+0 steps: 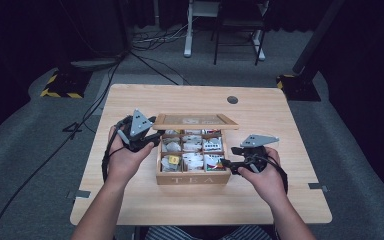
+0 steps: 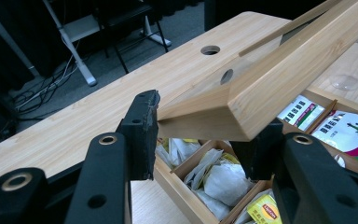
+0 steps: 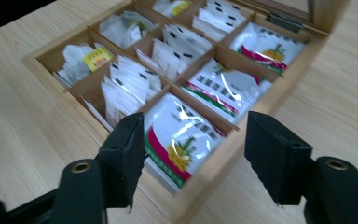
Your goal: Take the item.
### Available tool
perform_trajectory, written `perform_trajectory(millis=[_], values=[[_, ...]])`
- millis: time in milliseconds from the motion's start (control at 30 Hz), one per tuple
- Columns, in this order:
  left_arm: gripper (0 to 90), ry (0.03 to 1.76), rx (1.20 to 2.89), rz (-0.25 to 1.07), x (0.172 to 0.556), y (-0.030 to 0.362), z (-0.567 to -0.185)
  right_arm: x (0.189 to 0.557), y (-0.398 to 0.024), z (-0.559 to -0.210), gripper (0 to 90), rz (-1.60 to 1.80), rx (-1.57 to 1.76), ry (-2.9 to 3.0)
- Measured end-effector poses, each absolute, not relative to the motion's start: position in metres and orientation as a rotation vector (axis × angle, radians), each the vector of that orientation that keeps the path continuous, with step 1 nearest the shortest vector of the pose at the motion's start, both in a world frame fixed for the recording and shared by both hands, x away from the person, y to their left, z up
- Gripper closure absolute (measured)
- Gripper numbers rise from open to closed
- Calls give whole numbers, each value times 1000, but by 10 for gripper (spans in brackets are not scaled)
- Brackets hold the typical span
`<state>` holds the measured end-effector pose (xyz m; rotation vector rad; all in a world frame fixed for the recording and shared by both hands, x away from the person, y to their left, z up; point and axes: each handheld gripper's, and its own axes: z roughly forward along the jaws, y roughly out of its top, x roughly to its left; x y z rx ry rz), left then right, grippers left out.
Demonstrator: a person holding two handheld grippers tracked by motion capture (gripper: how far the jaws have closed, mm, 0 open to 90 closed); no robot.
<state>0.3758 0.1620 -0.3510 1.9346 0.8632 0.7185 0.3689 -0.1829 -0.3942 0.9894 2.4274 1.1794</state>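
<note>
A wooden tea box (image 1: pixel 192 178) marked TEA stands at the table's middle, its glass-paned lid (image 1: pixel 195 120) raised at the back. My left gripper (image 1: pixel 155 136) is at the box's left rear corner. In the left gripper view it (image 2: pixel 198 140) is shut on the lid's (image 2: pixel 279 70) corner, holding the lid up over the compartments. My right gripper (image 1: pixel 231 161) hovers open by the box's front right corner. Between its wide-apart jaws (image 3: pixel 193 158) I see a red and green sachet (image 3: pixel 179 140) in the corner compartment, untouched.
The box's compartments hold white tea bags (image 3: pixel 128 86), a yellow-tagged bag (image 2: pixel 263 210) and several printed sachets (image 2: pixel 349 133). The wooden table (image 1: pixel 260 105) has a round cable hole (image 1: pixel 232 99) at the back right. Cables and furniture legs (image 1: pixel 187 30) lie on the floor beyond.
</note>
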Motion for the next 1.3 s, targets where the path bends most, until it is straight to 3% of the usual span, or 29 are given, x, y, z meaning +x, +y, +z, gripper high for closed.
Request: perform_trajectory(millis=[167,633,1300], values=[[542,861,1936,714,375,162,-352,370,-160,-395,481,1271,962,2447],[538,860,1937,710,376,163,-352,375,-100,-398,454,1227,824,2520],[537,856,1944,709,376,163,-352,382,-29,-427,497,1234,736,2583]])
